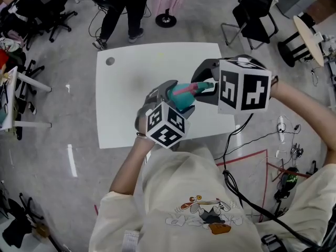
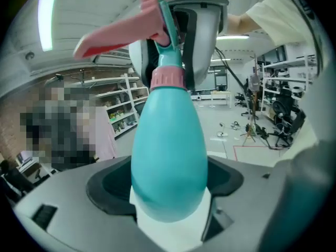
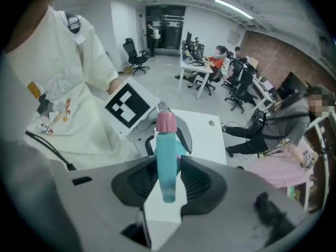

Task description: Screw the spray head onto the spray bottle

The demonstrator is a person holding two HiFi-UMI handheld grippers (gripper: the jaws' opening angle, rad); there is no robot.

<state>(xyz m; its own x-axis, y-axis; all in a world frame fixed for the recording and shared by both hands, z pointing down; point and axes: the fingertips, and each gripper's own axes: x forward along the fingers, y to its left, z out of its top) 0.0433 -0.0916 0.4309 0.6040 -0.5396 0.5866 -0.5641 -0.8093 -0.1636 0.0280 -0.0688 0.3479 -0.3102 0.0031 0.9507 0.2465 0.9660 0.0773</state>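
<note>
The person holds both grippers together above the white table, with the bottle caught between them. The left gripper is clamped on the teal spray bottle. Its two jaws press on the round lower body from either side, and the bottle runs straight out along the jaws, away from the gripper, neck at the far end. On that neck sits the pink collar, and above it the spray head, whose pink trigger sticks out to the left in the left gripper view.

The right gripper comes in from the far end, facing the left one. Its jaws are closed on the spray head's slim teal body, which stands upright between the pads and reaches a little past the fingertips. Just beyond them is the left gripper's marker cube.

How far the collar is screwed down, I can't tell. The white table lies below both grippers, touching neither one.
</note>
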